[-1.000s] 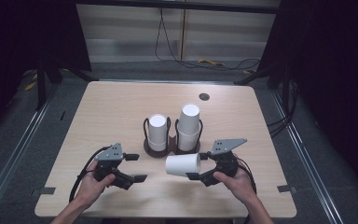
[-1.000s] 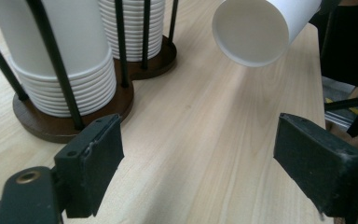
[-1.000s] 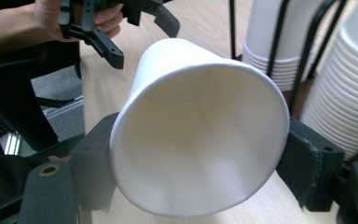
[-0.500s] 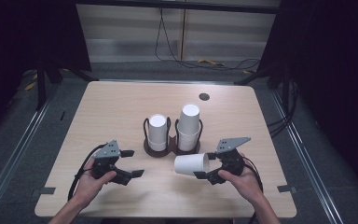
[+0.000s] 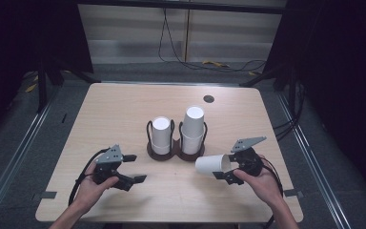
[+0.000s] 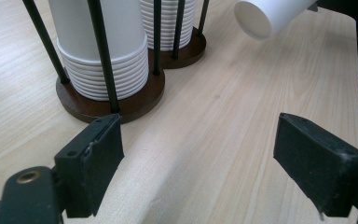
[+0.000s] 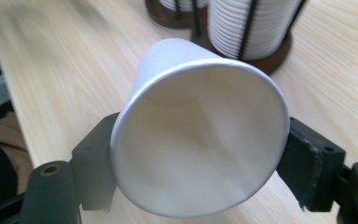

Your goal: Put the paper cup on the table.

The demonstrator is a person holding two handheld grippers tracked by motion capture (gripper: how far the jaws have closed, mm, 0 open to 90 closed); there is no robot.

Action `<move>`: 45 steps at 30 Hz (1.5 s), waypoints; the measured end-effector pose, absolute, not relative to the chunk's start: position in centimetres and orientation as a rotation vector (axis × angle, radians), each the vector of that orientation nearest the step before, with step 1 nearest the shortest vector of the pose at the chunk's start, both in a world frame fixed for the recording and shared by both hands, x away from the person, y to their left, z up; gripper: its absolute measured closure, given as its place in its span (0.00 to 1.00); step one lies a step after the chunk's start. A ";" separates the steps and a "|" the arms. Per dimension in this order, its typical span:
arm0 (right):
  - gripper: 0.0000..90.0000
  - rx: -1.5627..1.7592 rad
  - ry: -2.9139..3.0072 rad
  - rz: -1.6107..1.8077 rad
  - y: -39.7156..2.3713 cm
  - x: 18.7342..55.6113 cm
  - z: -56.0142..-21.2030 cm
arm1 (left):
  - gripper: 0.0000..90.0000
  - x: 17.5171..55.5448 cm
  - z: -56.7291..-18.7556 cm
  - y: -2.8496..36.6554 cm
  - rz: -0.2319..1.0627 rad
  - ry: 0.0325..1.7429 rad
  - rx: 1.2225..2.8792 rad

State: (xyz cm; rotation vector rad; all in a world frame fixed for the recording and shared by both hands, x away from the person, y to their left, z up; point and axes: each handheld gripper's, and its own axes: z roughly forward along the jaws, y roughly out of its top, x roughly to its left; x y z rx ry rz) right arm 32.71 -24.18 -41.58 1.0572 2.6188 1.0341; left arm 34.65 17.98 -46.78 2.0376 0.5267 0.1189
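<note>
A single white paper cup [image 5: 212,165] lies sideways in my right gripper [image 5: 228,168], which is shut on its rim end; the cup's base points left toward the table's middle. In the right gripper view the cup's open mouth [image 7: 200,140] faces the camera between the two jaws. My left gripper [image 5: 134,168] is open with nothing between its jaws, held just above the table at the front left. A dark double cup holder [image 5: 176,151] stands mid-table with two stacks of white cups, the left stack [image 5: 161,134] shorter than the right stack [image 5: 193,128]. The left gripper view shows both stacks [image 6: 102,42] and the held cup [image 6: 270,16].
The wooden table [image 5: 114,114] has a small dark round hole [image 5: 208,98] near its back right. Cables lie on the floor behind the table. Metal rails run along the floor at both sides.
My right gripper has carried the cup a little to the right and toward the front edge, tilting it. The left gripper has barely shifted.
</note>
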 end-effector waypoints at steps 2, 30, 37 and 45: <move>0.26 1.071 2.616 1.000 -24.5 33.1 -41.5 | 0.18 34.6 -46.8 18.0 0.118 0.525 2.038; 0.25 1.259 2.659 0.427 -26.1 39.4 -39.1 | 0.18 34.6 -46.8 18.3 0.126 0.519 2.046; 0.25 1.272 2.683 0.274 -25.8 40.8 -38.9 | 0.18 34.6 -46.8 18.4 0.130 0.526 2.043; 0.25 1.298 2.700 0.136 -25.7 42.4 -38.8 | 0.18 34.5 -46.9 18.4 0.129 0.527 2.046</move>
